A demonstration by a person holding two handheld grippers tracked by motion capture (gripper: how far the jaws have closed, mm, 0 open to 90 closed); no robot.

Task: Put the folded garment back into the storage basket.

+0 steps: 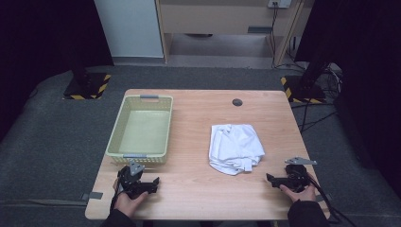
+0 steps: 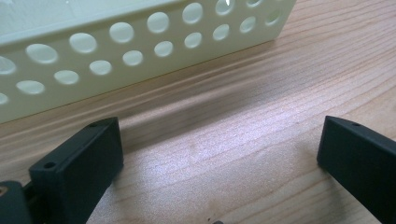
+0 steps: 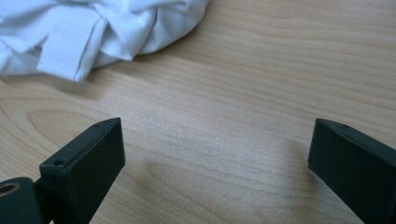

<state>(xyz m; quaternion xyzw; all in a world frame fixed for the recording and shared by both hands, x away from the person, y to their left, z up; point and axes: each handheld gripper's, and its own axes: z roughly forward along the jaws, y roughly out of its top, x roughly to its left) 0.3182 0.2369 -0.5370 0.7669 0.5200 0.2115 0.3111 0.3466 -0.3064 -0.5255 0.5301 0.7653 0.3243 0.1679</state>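
Note:
A crumpled white cloth [image 1: 236, 147] lies on the wooden table [image 1: 198, 118], right of centre; its near edge fills the top left of the right gripper view [image 3: 93, 32]. A pale yellow perforated basket [image 1: 140, 130] stands empty on the left side, and its near wall [image 2: 140, 51] crosses the top of the left gripper view. My left gripper [image 1: 153, 182] rests near the front edge just below the basket, jaws wide apart with bare wood between them [image 2: 219, 154]. My right gripper [image 1: 270, 178] sits at the front right, below and right of the cloth, also open over bare wood [image 3: 217, 154].
A small dark round hole cover [image 1: 237, 102] sits near the table's far edge. Beyond the table are grey floor, two black stands with yellow-black striped bases [image 1: 87, 87], and cables [image 1: 317, 118] at the right. Bare wood lies between basket and cloth.

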